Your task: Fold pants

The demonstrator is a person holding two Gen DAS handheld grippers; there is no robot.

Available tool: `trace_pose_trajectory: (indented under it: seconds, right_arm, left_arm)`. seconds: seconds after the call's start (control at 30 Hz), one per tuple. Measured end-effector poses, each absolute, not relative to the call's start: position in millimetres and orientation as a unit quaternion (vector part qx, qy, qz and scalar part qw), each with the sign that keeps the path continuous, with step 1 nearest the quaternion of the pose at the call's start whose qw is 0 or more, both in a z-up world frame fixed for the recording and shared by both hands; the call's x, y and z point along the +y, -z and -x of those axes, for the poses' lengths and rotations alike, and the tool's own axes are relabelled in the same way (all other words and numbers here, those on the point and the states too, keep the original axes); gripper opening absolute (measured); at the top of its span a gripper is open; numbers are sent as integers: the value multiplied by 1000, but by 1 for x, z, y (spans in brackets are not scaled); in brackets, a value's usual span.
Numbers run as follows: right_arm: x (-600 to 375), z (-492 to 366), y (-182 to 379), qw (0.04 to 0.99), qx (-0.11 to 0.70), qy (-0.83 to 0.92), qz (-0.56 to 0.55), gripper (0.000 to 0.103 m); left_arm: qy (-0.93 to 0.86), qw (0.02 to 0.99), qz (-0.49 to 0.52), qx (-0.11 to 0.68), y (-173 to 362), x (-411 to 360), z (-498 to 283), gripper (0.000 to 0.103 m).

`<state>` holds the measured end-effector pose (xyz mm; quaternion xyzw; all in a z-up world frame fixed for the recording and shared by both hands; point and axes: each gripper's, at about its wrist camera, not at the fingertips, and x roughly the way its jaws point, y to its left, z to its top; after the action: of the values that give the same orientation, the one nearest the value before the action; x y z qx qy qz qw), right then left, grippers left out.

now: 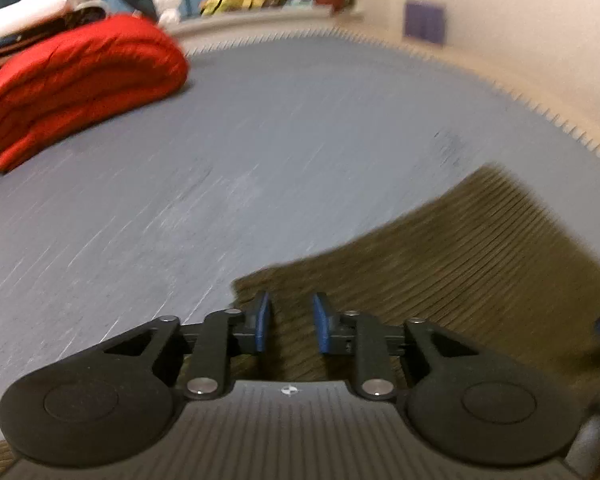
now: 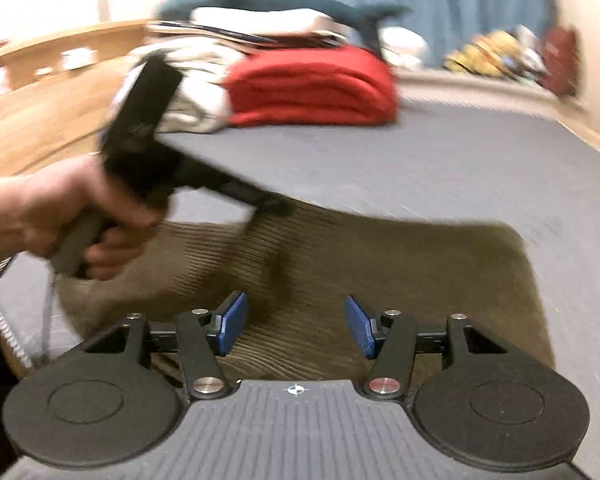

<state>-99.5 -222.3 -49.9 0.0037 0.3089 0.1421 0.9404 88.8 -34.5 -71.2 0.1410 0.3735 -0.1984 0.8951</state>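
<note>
The olive-brown corduroy pants (image 2: 372, 264) lie folded flat on the grey mat (image 2: 440, 160). In the left wrist view the pants (image 1: 440, 272) fill the lower right. My left gripper (image 1: 290, 322) is open, its blue pads just above the pants' left edge, holding nothing. My right gripper (image 2: 296, 330) is open wide above the near part of the pants, holding nothing. The left gripper also shows in the right wrist view (image 2: 276, 204), held by a hand (image 2: 60, 216), tips down at the pants' far left edge. Both views are motion-blurred.
A folded red garment (image 1: 80, 84) sits at the mat's far left, also in the right wrist view (image 2: 312, 88), with white and dark clothes (image 2: 228, 40) piled behind it. A wooden floor (image 2: 40, 120) lies left of the mat. A wall (image 1: 500, 20) borders the right.
</note>
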Motion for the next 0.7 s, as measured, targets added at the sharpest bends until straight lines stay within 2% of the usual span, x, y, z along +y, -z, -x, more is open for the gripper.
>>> trace_pose_trajectory:
  seconds: [0.07,0.17,0.3,0.47,0.7]
  right_arm:
    - [-228,95,59,941,328,-89,10,59]
    - [-249,90,65,940,339,-20,-16,60]
    - [-278,93,63,946,315,59,-37,75]
    - [-298,91,81,934,339,96,-66,82]
    - [-321,83,105,906,382,103,-153,86]
  left_arm:
    - [181,896,-139,382,73,-28,-89,31]
    - [167,902,-122,380,59,-23,-86,30]
    - [183,911,-115,352,39,-22,-72,31]
    - [196,913,-116,338,25,-25,-58,32]
    - [203,914,-117,331,22,-27,-48,40]
